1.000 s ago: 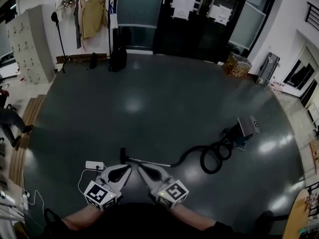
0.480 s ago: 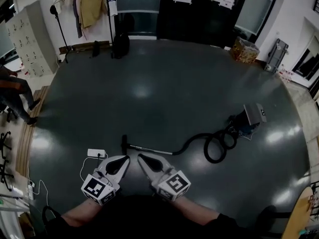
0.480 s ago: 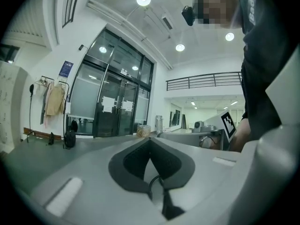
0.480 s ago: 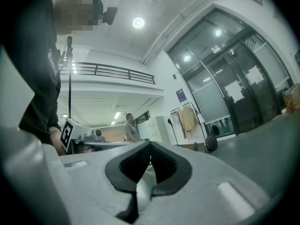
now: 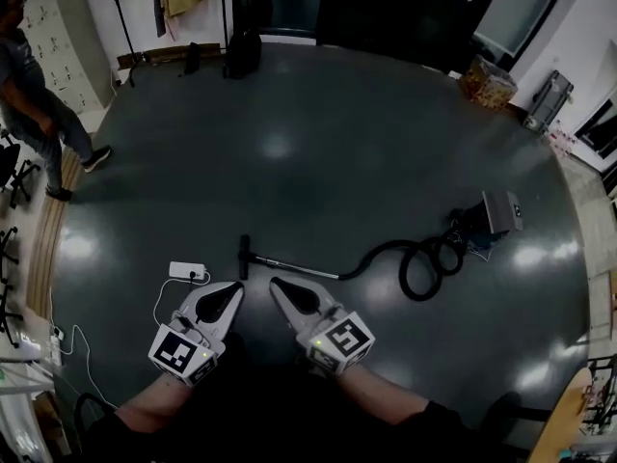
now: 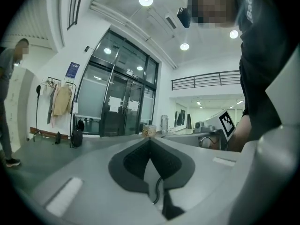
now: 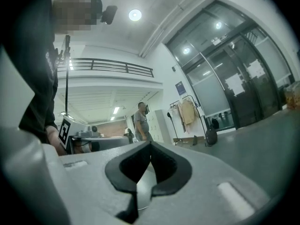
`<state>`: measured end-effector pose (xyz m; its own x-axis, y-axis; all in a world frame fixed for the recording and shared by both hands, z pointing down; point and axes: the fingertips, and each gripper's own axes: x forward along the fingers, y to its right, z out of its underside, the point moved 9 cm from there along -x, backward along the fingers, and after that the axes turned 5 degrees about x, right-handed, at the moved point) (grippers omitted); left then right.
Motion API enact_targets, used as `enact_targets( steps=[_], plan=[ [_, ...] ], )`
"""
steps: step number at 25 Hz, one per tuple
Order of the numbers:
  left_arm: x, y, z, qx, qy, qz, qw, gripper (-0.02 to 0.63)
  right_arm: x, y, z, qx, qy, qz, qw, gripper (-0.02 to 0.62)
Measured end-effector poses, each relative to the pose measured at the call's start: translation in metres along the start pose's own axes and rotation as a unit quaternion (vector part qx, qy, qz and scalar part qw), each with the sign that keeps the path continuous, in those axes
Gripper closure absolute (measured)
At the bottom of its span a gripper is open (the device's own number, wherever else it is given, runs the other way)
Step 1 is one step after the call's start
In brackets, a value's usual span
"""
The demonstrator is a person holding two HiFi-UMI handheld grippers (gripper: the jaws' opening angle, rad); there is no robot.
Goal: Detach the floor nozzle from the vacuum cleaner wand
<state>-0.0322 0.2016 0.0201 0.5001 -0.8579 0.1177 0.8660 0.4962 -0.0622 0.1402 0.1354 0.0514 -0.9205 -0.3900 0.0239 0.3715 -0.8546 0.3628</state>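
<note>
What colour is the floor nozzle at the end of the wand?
The floor nozzle is black; the head view shows it best.

Glossy dark floor (image 5: 318, 162), shiny metal wand (image 5: 293, 265), matt black hose (image 5: 364, 259).

The black floor nozzle (image 5: 244, 257) sits attached to the wand (image 5: 294, 266) lying flat.

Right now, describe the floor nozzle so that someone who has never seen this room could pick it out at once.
On the dark floor, find the vacuum cleaner body at the right and follow its coiled black hose left onto the thin straight wand. The floor nozzle is the short dark bar crossing the wand's left end, unlike the flat white power strip lying nearby.
</note>
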Motion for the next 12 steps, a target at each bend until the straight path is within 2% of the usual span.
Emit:
enact_targets(
  steps=[4, 8, 12],
  plan=[
    [-0.011, -0.061, 0.005, 0.016, 0.009, 0.015, 0.9997, 0.607, 0.052, -0.004, -0.006, 0.002, -0.006, 0.031, 1.000, 0.597],
    [-0.015, -0.122, 0.007, 0.010, 0.020, 0.035, 0.9991, 0.607, 0.101, -0.001, 0.001, 0.011, -0.026, 0.063, 0.998, 0.597],
    [-0.014, -0.176, 0.019, 0.019, 0.010, 0.052, 0.9984, 0.607, 0.144, 0.002, -0.002, 0.007, -0.038, 0.091, 0.995, 0.597]
  ],
)
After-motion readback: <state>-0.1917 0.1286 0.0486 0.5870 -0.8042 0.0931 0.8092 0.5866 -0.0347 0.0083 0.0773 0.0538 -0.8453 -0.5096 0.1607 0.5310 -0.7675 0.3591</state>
